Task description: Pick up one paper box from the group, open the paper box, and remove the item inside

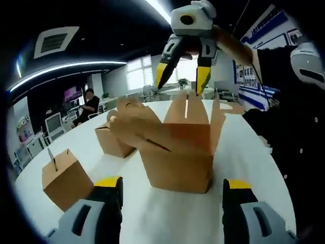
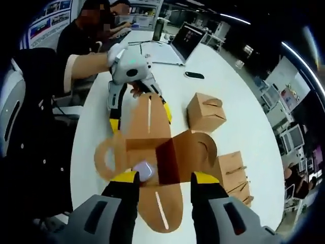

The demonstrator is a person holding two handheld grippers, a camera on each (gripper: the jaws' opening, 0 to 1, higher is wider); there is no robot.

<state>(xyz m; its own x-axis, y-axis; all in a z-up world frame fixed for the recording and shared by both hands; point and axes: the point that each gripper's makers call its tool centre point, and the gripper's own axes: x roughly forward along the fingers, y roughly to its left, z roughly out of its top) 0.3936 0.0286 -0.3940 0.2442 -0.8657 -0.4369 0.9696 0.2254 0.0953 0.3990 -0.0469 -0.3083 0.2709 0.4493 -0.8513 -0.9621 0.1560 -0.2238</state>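
Note:
An opened brown paper box (image 1: 177, 152) stands on the white table (image 1: 152, 218), its flaps spread out. In the right gripper view I look down into the box (image 2: 167, 152), where a small pale item (image 2: 144, 170) lies at the bottom. My right gripper (image 2: 163, 178) hangs open just above the box mouth with nothing between its fingers; it also hangs above the box (image 1: 184, 76) in the left gripper view. My left gripper (image 1: 172, 190) is open on the table in front of the box. Its fingers (image 2: 116, 119) stand on either side of one upright flap.
Closed paper boxes sit nearby: one (image 1: 66, 178) at the left, another (image 1: 114, 140) behind the open box, and two (image 2: 205, 112) (image 2: 233, 170) in the right gripper view. A laptop (image 2: 188, 38) and a phone (image 2: 194, 75) lie farther along the table. A person's dark sleeve (image 1: 284, 127) borders the table edge.

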